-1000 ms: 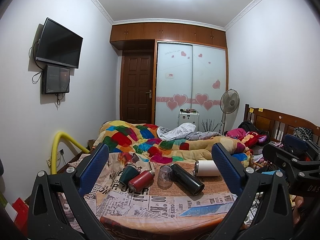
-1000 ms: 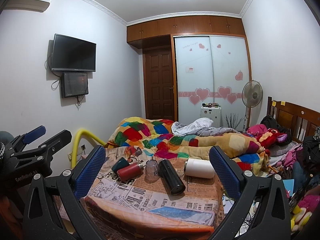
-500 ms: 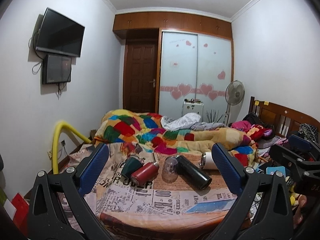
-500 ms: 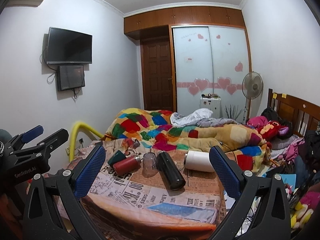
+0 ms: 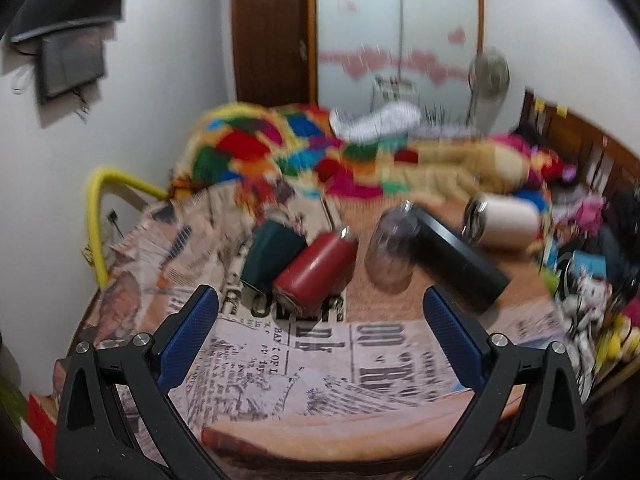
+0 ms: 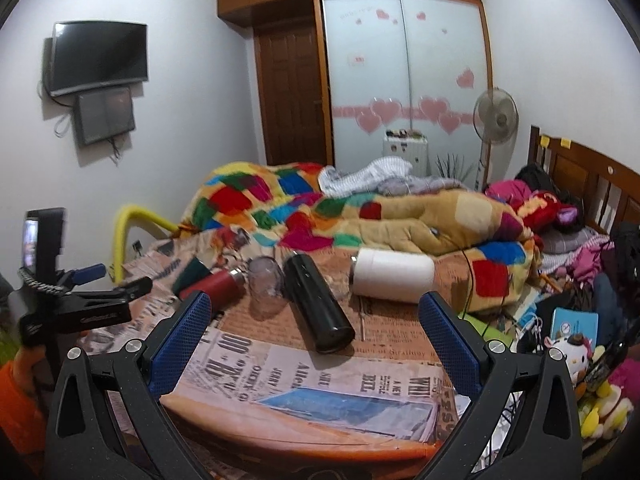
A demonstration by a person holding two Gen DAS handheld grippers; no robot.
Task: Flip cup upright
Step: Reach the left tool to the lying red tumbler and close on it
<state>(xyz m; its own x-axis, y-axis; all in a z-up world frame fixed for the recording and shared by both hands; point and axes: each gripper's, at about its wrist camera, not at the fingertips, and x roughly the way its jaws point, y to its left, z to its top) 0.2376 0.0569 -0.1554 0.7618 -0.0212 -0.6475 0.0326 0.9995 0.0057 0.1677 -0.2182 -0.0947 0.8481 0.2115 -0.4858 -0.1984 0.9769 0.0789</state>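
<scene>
Several cups lie on their sides on a newspaper-covered table (image 5: 320,364): a dark green cup (image 5: 270,256), a red flask (image 5: 314,270), a clear cup (image 5: 390,256), a black flask (image 5: 456,258) and a white tumbler (image 5: 502,220). The left wrist view is blurred. My left gripper (image 5: 320,312) is open and empty, just short of the red flask. In the right wrist view the red flask (image 6: 216,286), clear cup (image 6: 266,286), black flask (image 6: 316,304) and white tumbler (image 6: 394,274) show too. My right gripper (image 6: 314,314) is open and empty, near the black flask. The left gripper's body (image 6: 80,300) shows at left.
A colourful quilt (image 6: 360,216) is heaped behind the table. A yellow tube (image 6: 128,224) arches at the left. Toys and clutter (image 6: 580,344) lie at the right, below a wooden headboard (image 6: 580,172). A fan (image 6: 496,120) stands by the wardrobe.
Both grippers have tilted down and moved closer to the cups. The left one moved faster, so its view is blurred. Both stay open.
</scene>
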